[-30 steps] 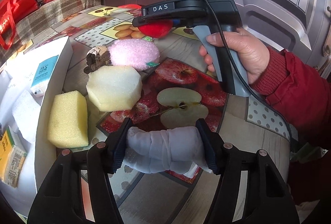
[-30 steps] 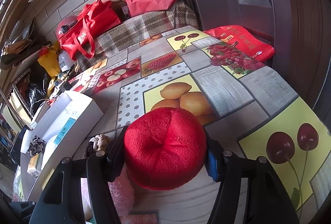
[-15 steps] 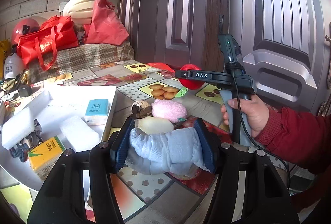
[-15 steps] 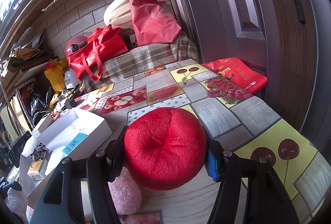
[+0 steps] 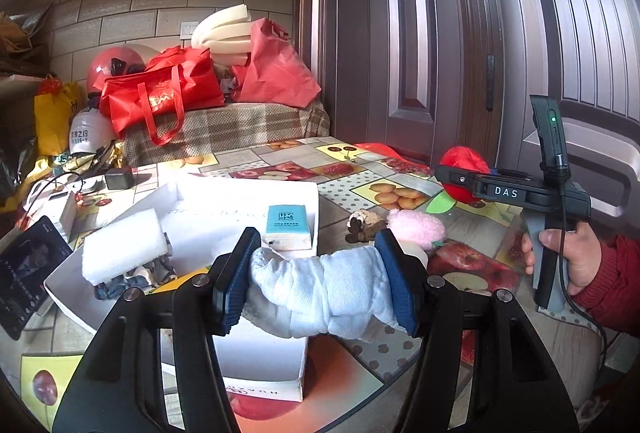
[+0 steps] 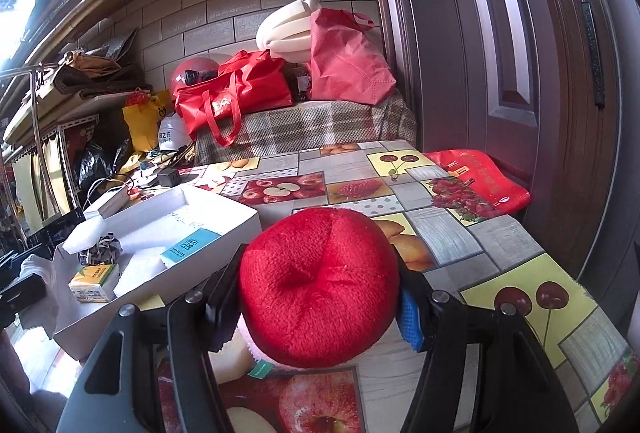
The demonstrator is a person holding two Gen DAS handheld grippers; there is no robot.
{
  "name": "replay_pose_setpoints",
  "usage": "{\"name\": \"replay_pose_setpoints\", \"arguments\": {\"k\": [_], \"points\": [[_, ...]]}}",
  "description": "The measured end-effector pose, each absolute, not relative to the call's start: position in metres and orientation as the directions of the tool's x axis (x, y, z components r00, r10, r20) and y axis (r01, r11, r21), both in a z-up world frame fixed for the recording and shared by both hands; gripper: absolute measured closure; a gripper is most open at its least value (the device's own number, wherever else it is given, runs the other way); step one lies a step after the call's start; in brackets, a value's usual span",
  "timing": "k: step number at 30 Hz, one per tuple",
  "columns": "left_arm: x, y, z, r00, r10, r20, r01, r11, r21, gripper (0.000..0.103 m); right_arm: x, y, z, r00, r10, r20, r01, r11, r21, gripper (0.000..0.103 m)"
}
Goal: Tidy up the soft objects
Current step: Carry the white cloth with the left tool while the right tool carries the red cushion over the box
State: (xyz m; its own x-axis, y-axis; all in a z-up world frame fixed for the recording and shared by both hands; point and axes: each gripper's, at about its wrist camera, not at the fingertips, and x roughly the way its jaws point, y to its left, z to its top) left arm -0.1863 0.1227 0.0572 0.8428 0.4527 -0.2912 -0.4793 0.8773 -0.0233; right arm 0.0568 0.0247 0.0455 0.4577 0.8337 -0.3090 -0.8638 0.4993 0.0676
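My left gripper [image 5: 318,279] is shut on a rolled white cloth [image 5: 324,293] and holds it in the air above the near right corner of the open white box [image 5: 264,349]. My right gripper [image 6: 320,297] is shut on a red plush ball [image 6: 318,287], lifted above the table; it also shows in the left wrist view [image 5: 462,175], to the right of the box. A pink fluffy puff [image 5: 416,229] and a brown knotted bundle [image 5: 362,225] lie on the table right of the box. The box [image 6: 160,229] holds white foam pieces, a blue tissue pack [image 6: 188,245] and a yellow pack [image 6: 94,279].
The fruit-print tablecloth [image 6: 520,273] reaches the dark door on the right. A red flat bag [image 6: 476,177] lies at the table's far right edge. Red bags, helmets and foam are piled behind the table. A phone [image 5: 28,269] and small devices lie left of the box.
Both grippers rose from the table with their loads. The left one moved left, from above the apple print to above the box's corner. The views tilted up toward the wall.
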Motion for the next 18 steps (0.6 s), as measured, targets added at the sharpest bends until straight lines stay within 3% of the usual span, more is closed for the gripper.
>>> {"name": "replay_pose_setpoints", "arguments": {"k": [18], "points": [[-0.208, 0.157, 0.053, 0.797, 0.516, -0.312, -0.559, 0.827, -0.062, 0.043, 0.002, 0.066, 0.038, 0.284, 0.888, -0.361, -0.947, 0.318, 0.038, 0.038]]}}
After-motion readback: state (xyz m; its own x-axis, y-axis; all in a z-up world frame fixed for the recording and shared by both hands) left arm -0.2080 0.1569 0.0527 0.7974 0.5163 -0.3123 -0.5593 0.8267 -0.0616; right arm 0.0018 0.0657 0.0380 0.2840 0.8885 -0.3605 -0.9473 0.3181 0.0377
